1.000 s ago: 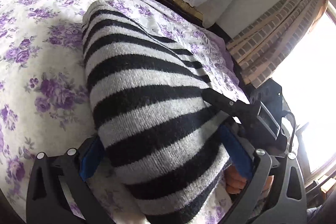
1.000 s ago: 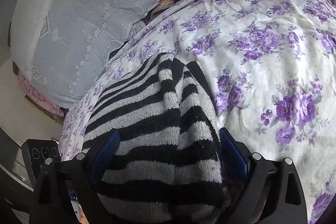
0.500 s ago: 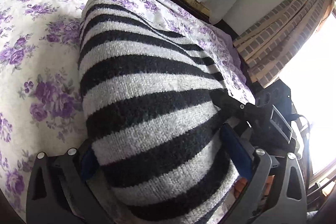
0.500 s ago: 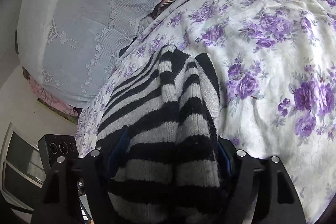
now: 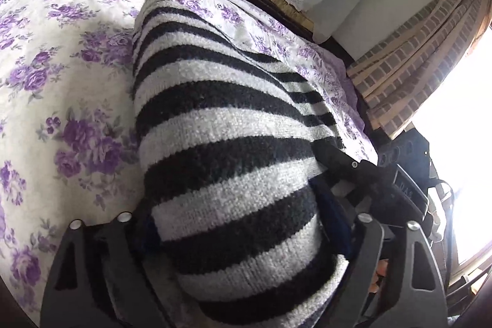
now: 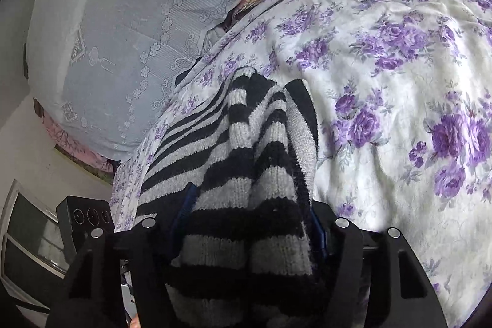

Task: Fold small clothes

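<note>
Here we clamp the black-and-grey striped knitted sweater [image 5: 221, 149] with left tongs [image 5: 240, 239] and right tongs [image 6: 249, 223], bed's purple-flowered white sheet [image 6: 399, 82] at two o'clock.

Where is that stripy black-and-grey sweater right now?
The striped sweater lies on the purple-flowered bedsheet, filling the middle of both wrist views. Its near end is bunched between the fingers of the left gripper and the right gripper.
</note>
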Tool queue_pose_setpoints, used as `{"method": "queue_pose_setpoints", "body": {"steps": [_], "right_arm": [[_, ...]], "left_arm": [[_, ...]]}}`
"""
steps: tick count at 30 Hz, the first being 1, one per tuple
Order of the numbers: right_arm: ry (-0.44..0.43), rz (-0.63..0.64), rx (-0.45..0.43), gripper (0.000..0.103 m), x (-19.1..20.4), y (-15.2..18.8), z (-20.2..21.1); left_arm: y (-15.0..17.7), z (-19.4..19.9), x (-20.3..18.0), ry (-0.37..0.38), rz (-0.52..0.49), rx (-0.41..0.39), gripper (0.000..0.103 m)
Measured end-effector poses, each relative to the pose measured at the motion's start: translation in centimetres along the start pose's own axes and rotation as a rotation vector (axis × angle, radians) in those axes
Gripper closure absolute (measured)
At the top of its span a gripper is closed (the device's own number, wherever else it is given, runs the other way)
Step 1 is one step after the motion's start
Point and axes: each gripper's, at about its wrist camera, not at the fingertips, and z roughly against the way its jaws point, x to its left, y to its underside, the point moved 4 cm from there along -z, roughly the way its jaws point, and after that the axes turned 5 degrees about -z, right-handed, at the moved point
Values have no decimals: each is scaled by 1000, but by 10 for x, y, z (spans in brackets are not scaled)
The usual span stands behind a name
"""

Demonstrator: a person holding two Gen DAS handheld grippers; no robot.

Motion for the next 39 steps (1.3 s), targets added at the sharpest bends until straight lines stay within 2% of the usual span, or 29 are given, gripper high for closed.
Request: {"method": "queue_pose_setpoints", "body": {"steps": [3,8,11,21,31,39], "right_arm": [[-4,-3,-5,38,-1,-1,-1],[14,45,-38,48,7,3,6],[19,63,-36,48,10,4,7],[-12,109,28,49,32,36,16],[-54,146,91,49,59,102,37],[-75,210,130,49,92,144,52]], "left_arm": [[-1,-4,-5,-11,-22,14,14],[2,5,-4,-5,-3,-22,34],[6,8,-8,-25,-17,-32,38],[36,46,-14,-57,21,-45,39],[91,106,-28,-108,28,-55,39],[121,154,-30,-132,52,-107,39]]}}
